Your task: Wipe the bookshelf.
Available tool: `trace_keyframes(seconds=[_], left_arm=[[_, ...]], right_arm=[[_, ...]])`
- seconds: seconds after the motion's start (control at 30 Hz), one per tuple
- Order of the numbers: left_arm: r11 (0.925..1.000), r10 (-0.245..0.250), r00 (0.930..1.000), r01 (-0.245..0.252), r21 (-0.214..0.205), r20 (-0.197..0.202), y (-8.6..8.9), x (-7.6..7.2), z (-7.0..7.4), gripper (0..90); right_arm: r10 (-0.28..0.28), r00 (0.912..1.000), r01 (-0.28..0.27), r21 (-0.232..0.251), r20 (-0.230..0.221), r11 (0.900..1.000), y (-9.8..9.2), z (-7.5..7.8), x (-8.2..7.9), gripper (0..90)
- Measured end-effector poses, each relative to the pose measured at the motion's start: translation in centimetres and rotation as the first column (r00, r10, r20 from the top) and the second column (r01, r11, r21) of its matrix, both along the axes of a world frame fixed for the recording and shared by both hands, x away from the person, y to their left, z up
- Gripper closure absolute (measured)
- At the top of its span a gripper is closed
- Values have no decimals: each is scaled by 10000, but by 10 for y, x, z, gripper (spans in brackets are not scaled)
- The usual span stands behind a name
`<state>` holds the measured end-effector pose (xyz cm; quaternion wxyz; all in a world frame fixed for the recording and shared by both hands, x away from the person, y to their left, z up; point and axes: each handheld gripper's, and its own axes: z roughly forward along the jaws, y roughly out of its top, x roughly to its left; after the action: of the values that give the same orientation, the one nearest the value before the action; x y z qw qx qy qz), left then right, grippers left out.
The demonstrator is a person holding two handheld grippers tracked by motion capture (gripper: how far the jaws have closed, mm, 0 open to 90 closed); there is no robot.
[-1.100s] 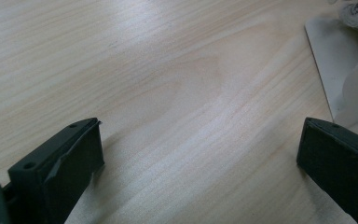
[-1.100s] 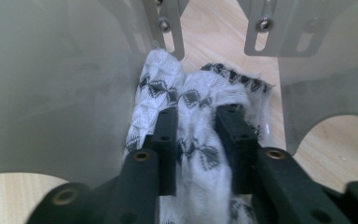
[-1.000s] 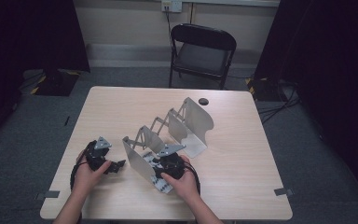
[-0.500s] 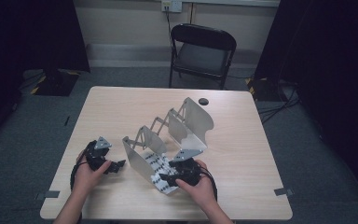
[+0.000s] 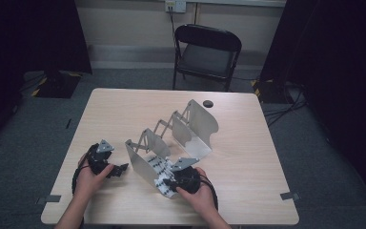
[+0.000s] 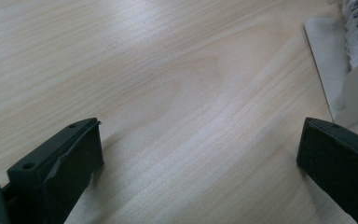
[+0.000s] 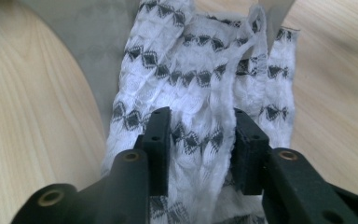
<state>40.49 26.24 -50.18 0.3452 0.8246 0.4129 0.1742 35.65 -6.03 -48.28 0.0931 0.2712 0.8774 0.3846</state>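
While the right tongs (image 7: 199, 149), jaws just closing, pinch a bunched white cloth (image 7: 200, 84) with black diamonds, left tongs (image 6: 200, 163) gape wide over bare tabletop (image 6: 168, 70).

I work in a studio-like recording lab: a bare light-wood table (image 5: 248, 143) under my tools stands on grey carpet (image 5: 43, 143), black curtains (image 5: 333, 57) hang on both sides of me, and ahead stand a black folding chair (image 5: 207, 55) and a wall socket (image 5: 175, 5).
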Motion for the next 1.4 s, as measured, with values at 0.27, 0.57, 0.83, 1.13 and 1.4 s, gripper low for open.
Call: trace_keyframes(seconds=[0.27,0.57,0.83,1.13,1.4], left_arm=[[10000,2,10000,-2,-3,-1,0,0,0,0],[10000,1,10000,-1,-1,-1,0,0,0,0],[10000,2,10000,-2,-6,2,0,0,0,0],[10000,-1,10000,1,2,-1,0,0,0,0],[10000,0,10000,0,-7,1,0,0,0,0]], right_arm=[[-77,9995,85,229,-321,9997,19,-1,16,695],[-333,9983,352,400,-478,9986,24,-3,19,676],[-225,9986,240,317,-474,9992,23,-3,17,683],[-129,9988,152,480,-481,9987,10,-5,4,680],[-179,9982,207,492,-572,9986,-4,-4,-7,687]])
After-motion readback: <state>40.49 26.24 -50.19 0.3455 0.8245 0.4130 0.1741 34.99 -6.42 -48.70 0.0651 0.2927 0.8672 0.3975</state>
